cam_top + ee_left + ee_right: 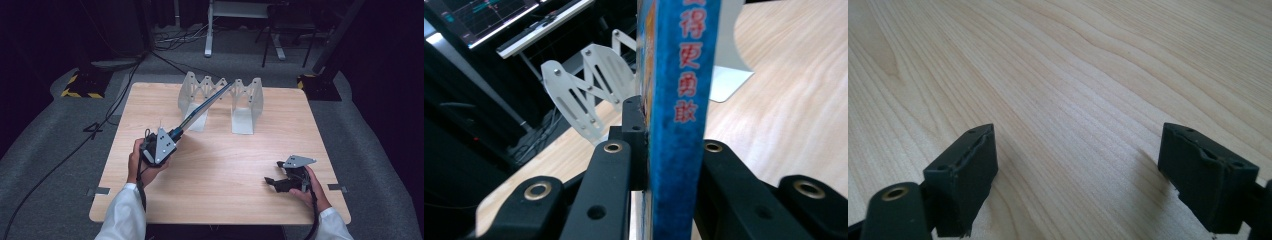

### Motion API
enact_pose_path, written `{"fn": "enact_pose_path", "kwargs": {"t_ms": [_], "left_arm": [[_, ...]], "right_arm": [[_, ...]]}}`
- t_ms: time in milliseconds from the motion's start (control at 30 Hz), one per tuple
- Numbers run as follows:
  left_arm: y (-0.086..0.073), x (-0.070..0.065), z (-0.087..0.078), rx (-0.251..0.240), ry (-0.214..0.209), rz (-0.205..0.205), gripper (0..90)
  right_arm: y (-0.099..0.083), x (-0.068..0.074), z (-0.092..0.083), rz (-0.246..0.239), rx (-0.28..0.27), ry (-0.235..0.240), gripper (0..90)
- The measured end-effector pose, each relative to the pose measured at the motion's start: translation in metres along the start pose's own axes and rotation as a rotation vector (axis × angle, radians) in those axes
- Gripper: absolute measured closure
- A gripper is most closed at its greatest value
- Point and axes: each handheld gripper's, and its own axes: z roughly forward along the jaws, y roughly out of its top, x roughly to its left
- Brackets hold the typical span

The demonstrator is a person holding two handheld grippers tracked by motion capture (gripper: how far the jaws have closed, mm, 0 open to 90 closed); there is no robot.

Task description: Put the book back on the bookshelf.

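Left tongs clamped on blue book – far edge at rack, right tongs agape

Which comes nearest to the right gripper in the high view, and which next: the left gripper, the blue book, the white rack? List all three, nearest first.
1. left gripper: across the table, to the left of the right gripper.
2. blue book: slanting up from the left gripper towards the rack.
3. white rack: at the table's far edge.

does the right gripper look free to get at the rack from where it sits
Probably yes: the right gripper is open and holds nothing, with bare table between it and the rack.
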Motion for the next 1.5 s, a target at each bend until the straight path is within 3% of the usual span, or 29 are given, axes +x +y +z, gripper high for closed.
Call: {"fn": "enact_pose_path", "kwargs": {"t_ms": [133,267,567,700,767,867,1167,1233,1367,1400,1500], "left_arm": [[0.007,0.007,0.010,-0.001,0.012,-0.002,82.9],[0.010,0.017,0.023,-0.028,0.032,-0.064,82.8],[0.011,0.031,0.050,-0.069,0.025,-0.182,82.8],[0.003,0.032,0.060,-0.095,0.032,-0.260,82.7],[0.002,0.033,0.060,-0.100,0.033,-0.270,82.7],[-0.004,0.032,0.062,-0.124,0.035,-0.317,82.5],[-0.024,0.027,0.061,-0.131,0.049,-0.381,82.0],[-0.032,0.028,0.061,-0.143,0.053,-0.433,81.8],[-0.041,0.031,0.064,-0.125,0.068,-0.492,82.0],[-0.044,0.032,0.066,-0.125,0.065,-0.526,82.0],[-0.047,0.031,0.072,-0.092,0.065,-0.520,81.9]], "right_arm": [[0.000,0.000,0.000,0.000,0.002,0.000,16.4],[0.000,0.000,0.000,-0.001,0.002,0.002,16.5],[0.000,0.001,0.000,-0.023,-0.001,0.021,16.5],[0.000,0.001,0.000,-0.023,0.000,0.027,16.5],[0.000,0.001,0.000,-0.022,0.000,0.028,16.5],[0.000,0.000,0.000,-0.022,0.003,0.029,16.5],[0.000,0.000,0.000,-0.015,0.003,0.031,16.4],[0.000,0.000,0.000,-0.014,0.003,0.031,16.4],[0.000,0.000,0.000,-0.014,0.004,0.032,16.3],[0.000,0.000,0.000,-0.014,0.004,0.032,16.4],[0.000,0.000,0.000,-0.014,0.005,0.032,16.4]]}}
